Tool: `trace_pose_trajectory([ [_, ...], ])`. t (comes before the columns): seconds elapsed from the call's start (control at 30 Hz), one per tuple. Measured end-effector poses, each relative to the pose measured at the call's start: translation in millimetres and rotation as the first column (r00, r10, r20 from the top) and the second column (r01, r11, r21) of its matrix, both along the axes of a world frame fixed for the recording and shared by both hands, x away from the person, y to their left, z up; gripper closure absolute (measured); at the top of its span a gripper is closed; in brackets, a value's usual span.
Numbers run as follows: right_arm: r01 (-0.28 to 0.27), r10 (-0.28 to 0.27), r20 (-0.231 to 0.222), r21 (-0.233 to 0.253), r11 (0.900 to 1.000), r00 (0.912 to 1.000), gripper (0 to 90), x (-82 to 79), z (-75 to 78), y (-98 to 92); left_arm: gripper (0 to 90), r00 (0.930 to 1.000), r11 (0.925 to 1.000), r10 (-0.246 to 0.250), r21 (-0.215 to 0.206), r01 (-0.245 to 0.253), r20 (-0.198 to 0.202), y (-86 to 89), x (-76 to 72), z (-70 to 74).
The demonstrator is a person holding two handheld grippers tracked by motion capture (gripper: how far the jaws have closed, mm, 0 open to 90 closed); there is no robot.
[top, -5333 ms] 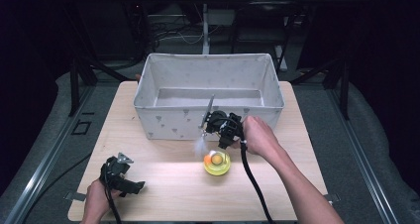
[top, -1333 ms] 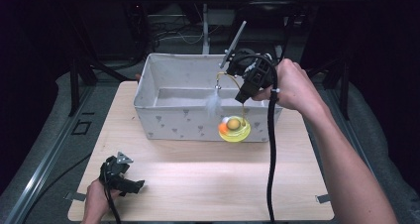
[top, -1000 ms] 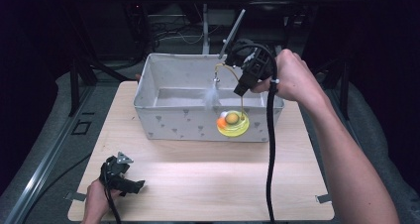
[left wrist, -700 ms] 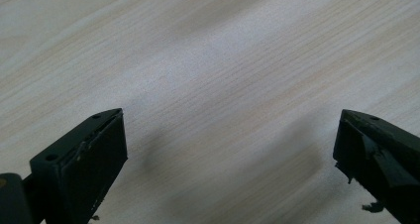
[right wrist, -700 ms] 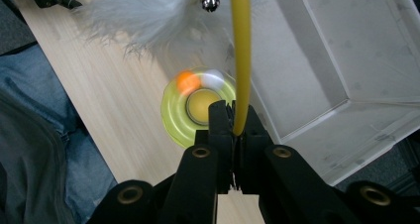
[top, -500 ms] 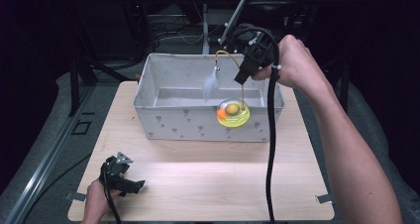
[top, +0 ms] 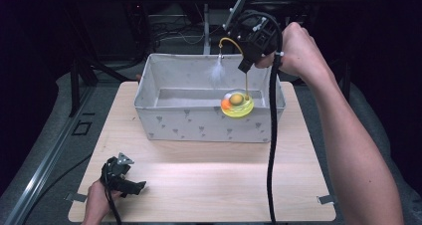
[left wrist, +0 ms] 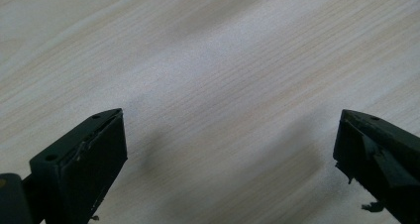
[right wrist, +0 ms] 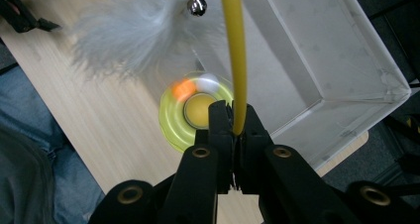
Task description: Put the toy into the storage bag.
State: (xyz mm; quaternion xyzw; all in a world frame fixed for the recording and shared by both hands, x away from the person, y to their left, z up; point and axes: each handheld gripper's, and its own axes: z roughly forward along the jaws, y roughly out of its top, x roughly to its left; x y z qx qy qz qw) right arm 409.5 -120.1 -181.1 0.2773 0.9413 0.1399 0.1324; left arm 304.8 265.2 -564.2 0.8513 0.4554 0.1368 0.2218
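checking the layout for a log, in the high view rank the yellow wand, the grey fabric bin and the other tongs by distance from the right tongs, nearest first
1. Thin yellow wand of the feather toy: clamped in the right tongs, hanging below them.
2. Grey fabric bin with small printed marks: just below and left of them, at the table's far side.
3. Left tongs: farthest, at the near left corner of the table.

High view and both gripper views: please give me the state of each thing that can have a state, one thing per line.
Cat toy: lifted off the table, hanging over the bin's right part by its yellow wire.
Yellow wire: pinched between the right gripper's jaws.
Feather: dangling from the wire's curved end, with a small bell.
Fabric bin: upright, open top.
Right gripper: shut on the wire.
Left gripper: open, holding nothing, low over the table.
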Motion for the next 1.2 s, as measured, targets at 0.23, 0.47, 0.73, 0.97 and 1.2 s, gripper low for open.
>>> trace_pose_trajectory([
  [0.23, 0.016, -0.016, 0.022, 0.012, 1.0, 0.9996, 88.1, 8.4, 5.2, -0.2, 0.2, 1.0, 1.0, -0.003, 0.0, 0.003, -0.002, -0.2, 0.0, -0.1],
  [0.47, 0.044, -0.045, 0.036, 0.031, 0.999, 0.9984, 88.0, 17.3, 2.2, -1.1, 0.2, 1.0, 1.0, -0.006, 0.001, 0.006, 0.002, -0.8, -0.3, 0.3],
  [0.73, 0.072, -0.074, 0.05, 0.028, 0.997, 0.996, 88.0, 26.2, 1.0, -7.2, 0.2, 1.0, 0.9999, -0.009, 0.003, 0.009, -0.001, -1.5, -0.1, -0.2],
  [0.97, 0.113, -0.116, 0.053, 0.046, 0.993, 0.9919, 88.0, 36.8, -2.8, -17.0, 0.2, 0.9999, 0.9999, -0.01, 0.005, 0.01, -0.002, -1.3, -0.1, -0.3],
  [1.2, 0.159, -0.163, 0.065, 0.059, 0.985, 0.9845, 88.0, 47.4, -6.5, -29.0, 0.2, 0.9999, 0.9999, -0.012, 0.008, 0.012, -0.005, -1.4, 0.0, -0.5],
])
